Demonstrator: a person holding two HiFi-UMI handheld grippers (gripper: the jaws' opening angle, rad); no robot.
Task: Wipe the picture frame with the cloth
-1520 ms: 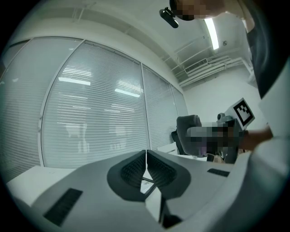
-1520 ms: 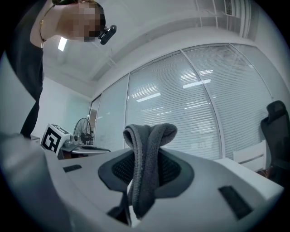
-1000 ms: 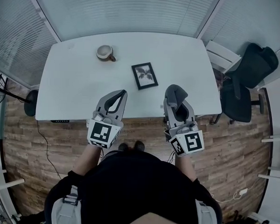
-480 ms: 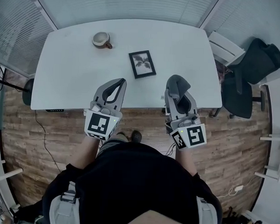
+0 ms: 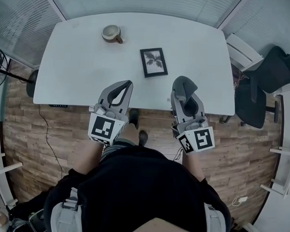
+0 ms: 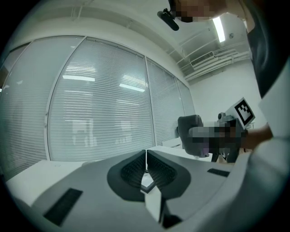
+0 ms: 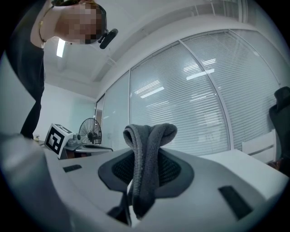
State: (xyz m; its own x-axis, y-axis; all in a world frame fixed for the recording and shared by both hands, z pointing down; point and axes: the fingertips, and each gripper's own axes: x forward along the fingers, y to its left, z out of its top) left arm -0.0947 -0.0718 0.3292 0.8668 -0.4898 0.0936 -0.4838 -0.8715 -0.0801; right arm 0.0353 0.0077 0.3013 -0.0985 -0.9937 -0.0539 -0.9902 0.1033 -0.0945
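A small black picture frame point(image 5: 153, 62) with a plant print lies flat on the white table point(image 5: 80, 68), a little right of its middle. My right gripper point(image 5: 180, 85) is held level over the table's near edge, shut on a folded grey cloth point(image 7: 147, 156) that sticks up between its jaws; the cloth point(image 5: 183, 89) also shows in the head view. My left gripper point(image 5: 126, 84) is beside it to the left, also over the near edge, jaws shut with nothing between them point(image 6: 146, 159). Both grippers are short of the frame, which lies beyond and between them.
A beige cup point(image 5: 111, 33) stands at the table's far left. A white side unit point(image 5: 243, 51) and a black office chair point(image 5: 265, 79) are to the right of the table. Blinds run behind the table. Wooden floor lies below the near edge.
The head view has shifted, so the table, frame and cup sit a little further right and up in the picture. Both grippers keep their pose and the cloth stays in the right one.
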